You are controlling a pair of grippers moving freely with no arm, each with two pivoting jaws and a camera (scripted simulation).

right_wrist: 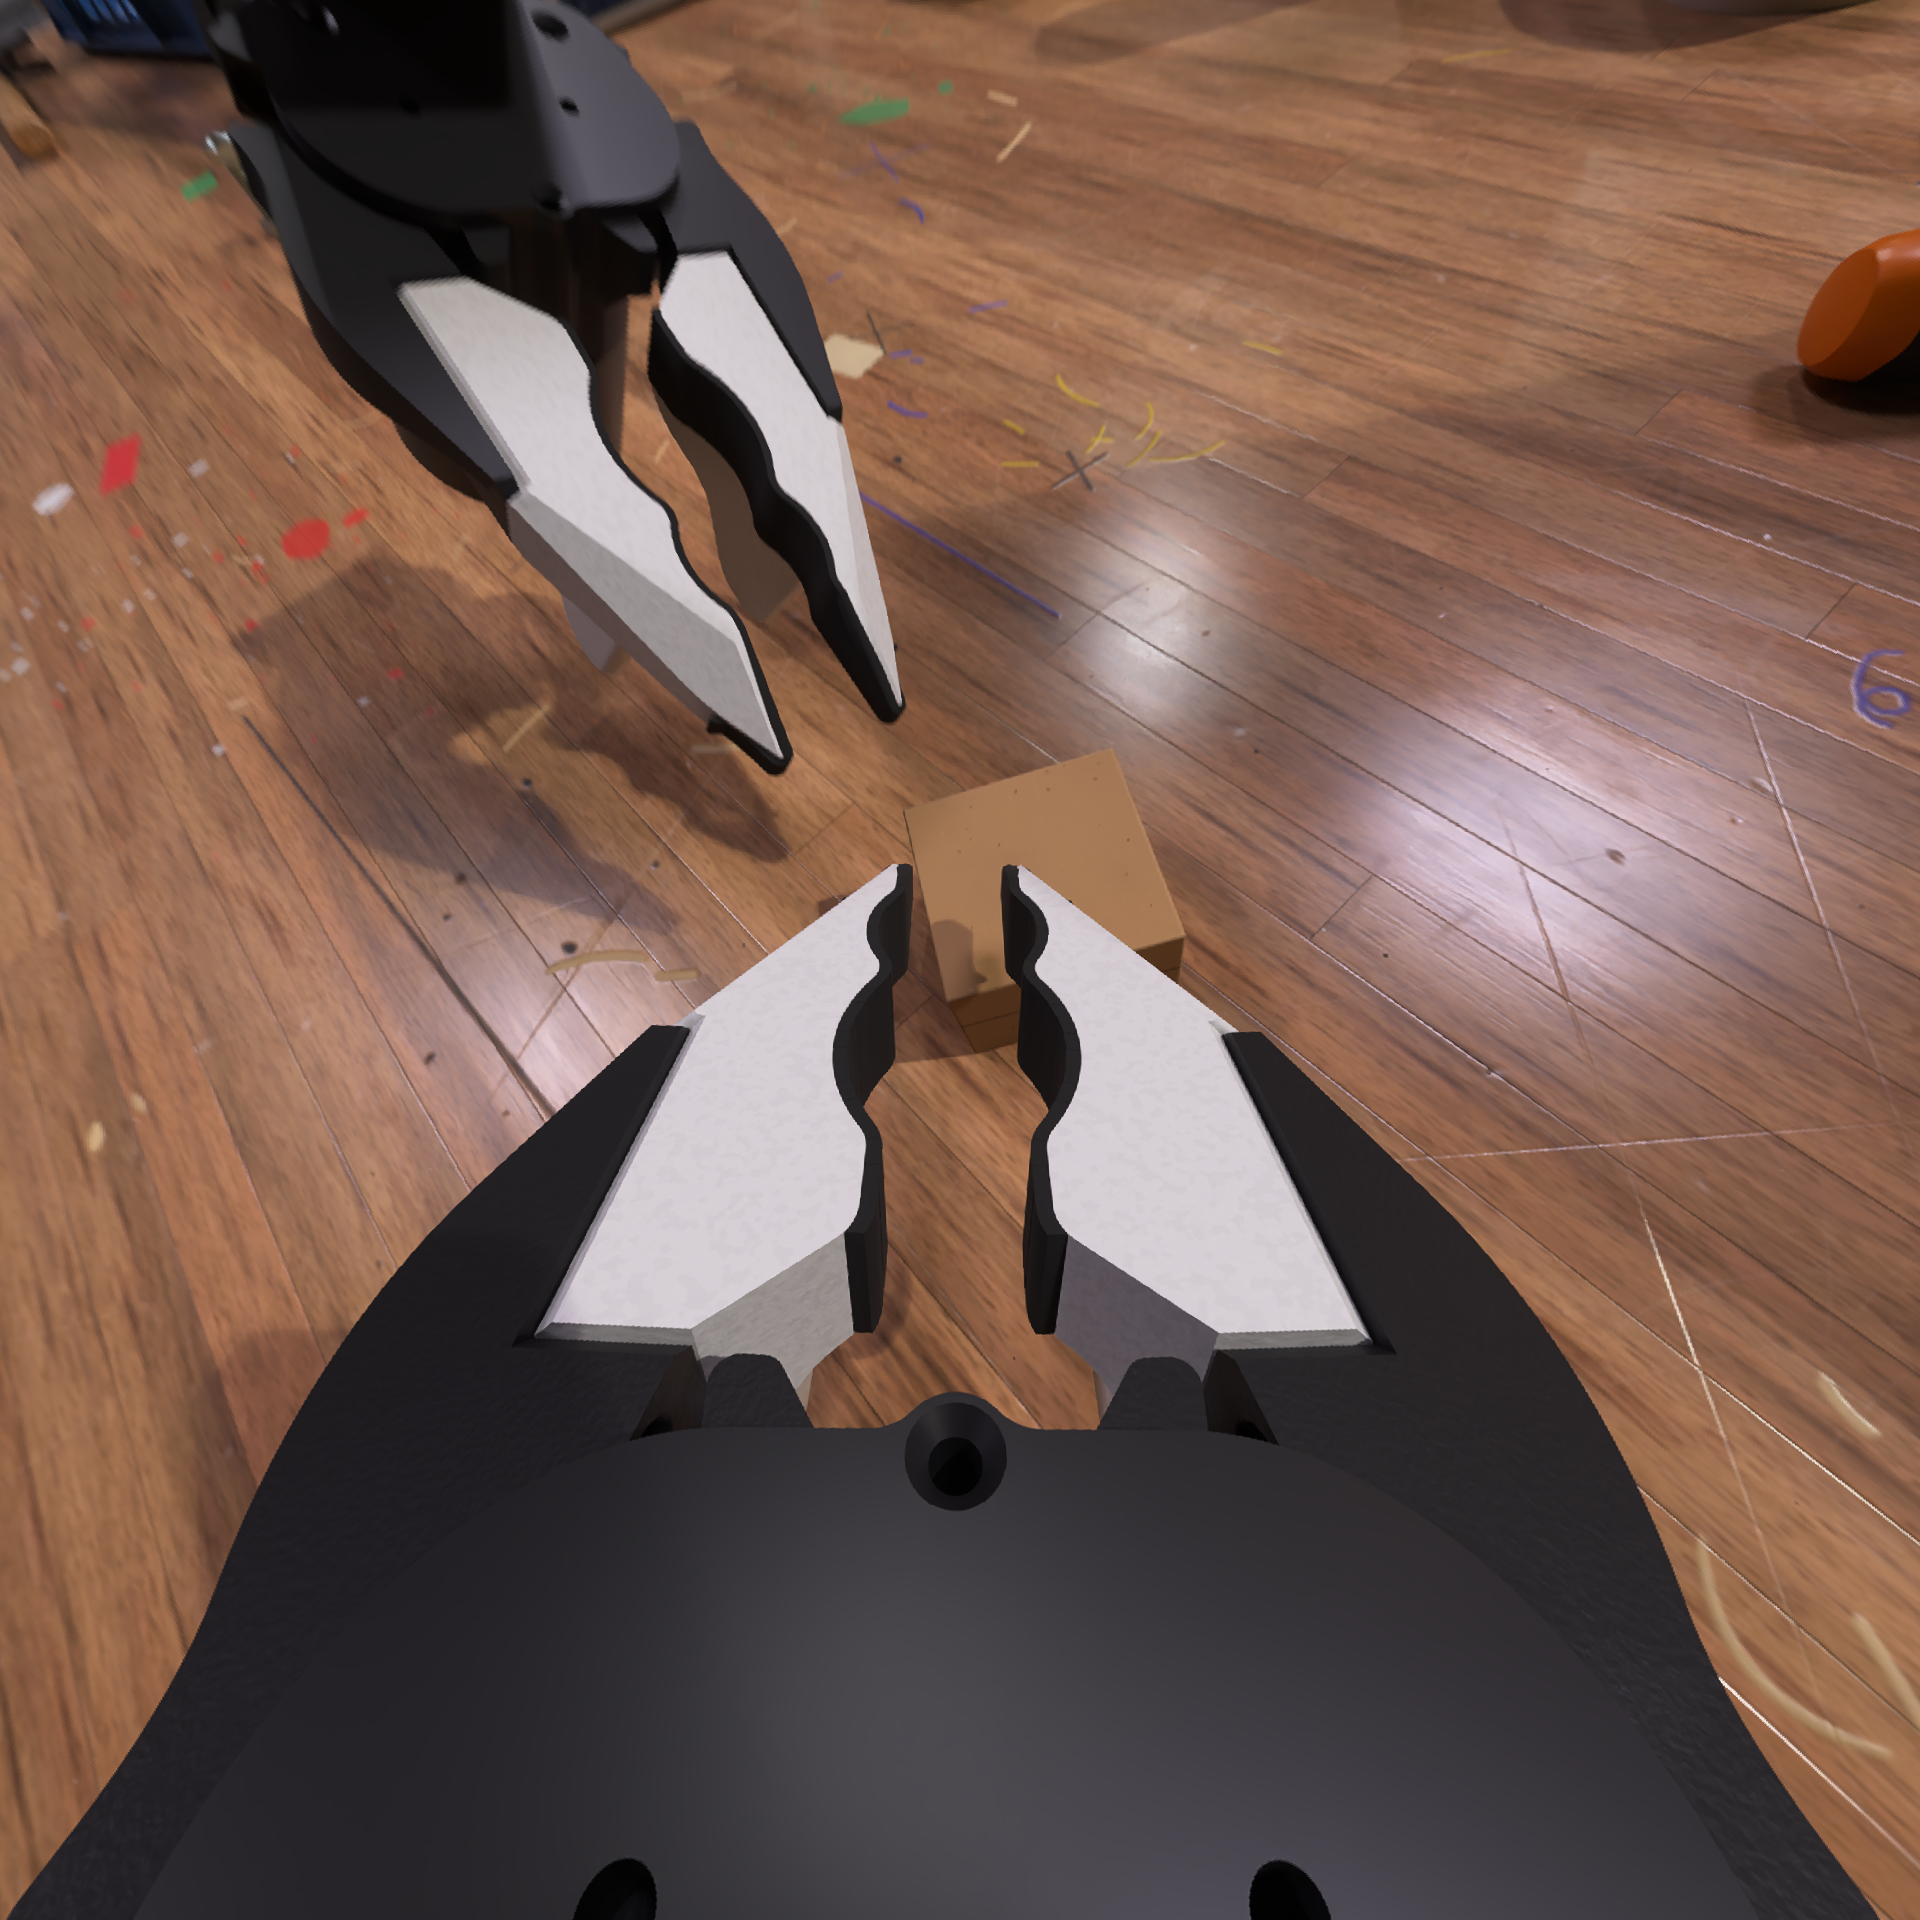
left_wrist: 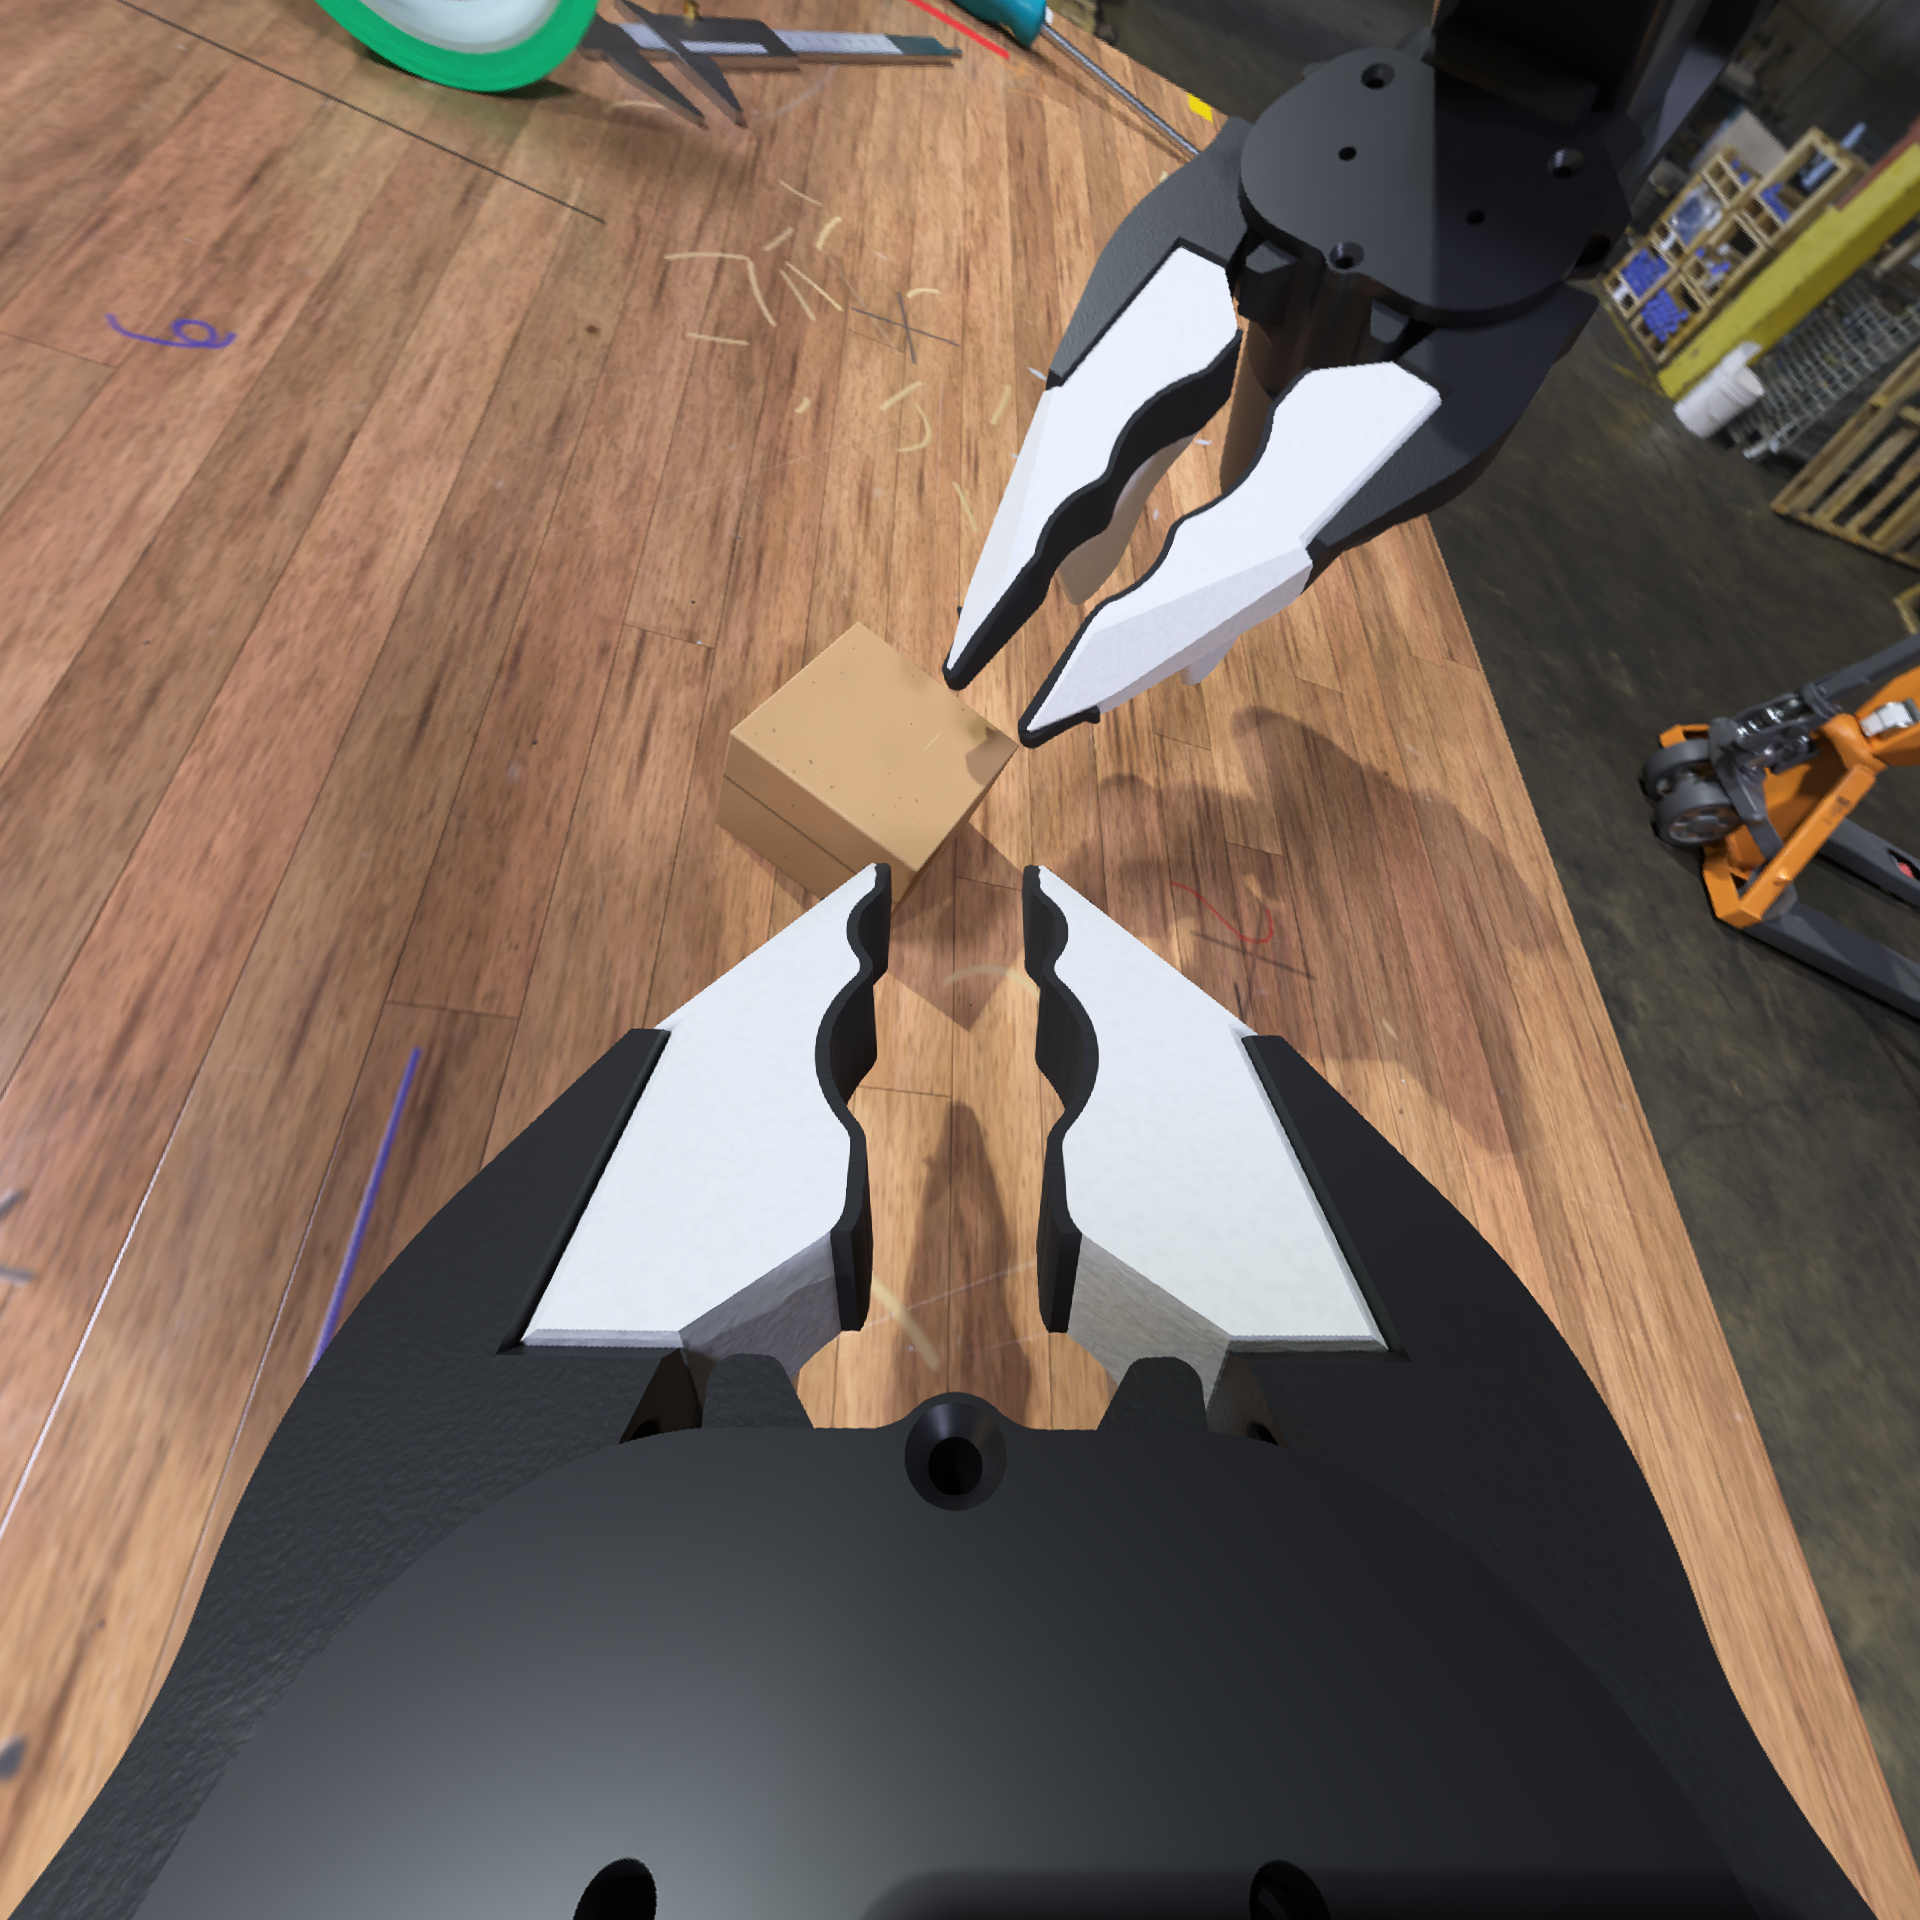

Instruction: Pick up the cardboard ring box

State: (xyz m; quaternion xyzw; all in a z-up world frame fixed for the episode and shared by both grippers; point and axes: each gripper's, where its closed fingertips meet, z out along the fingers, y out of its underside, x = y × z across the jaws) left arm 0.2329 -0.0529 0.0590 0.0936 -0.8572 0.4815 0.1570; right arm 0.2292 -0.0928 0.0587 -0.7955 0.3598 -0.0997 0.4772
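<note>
Since the box (left_wrist: 868, 764) is a small cardboard cube with a lid seam low on its sides, you should expect it to be light and fairly stiff, though the walls will likely give if you squeeze hard. Its faces look smooth and matte — probably enough friction for the pads, but not much to spare. Take it across two opposite flat sides, above the seam or spanning it, not corner to corner; a diagonal pinch would likely twist it out.

It sits flat on the bench (left_wrist: 416, 582), alone, with both grippers closing in from opposite sides of it.

Your right gripper (right_wrist: 956, 873) is partly open, holding nothing. In its own view the fingertips hang over the near part of the box top, one on either side of a corner — whether they touch the lid you cannot tell. The gap looks narrower than the box, so you would need to open wider before dropping down.

Your left gripper (left_wrist: 956, 873) is also partly open and empty, its tips just short of the box's near corner, not touching it as far as can be seen.
</note>
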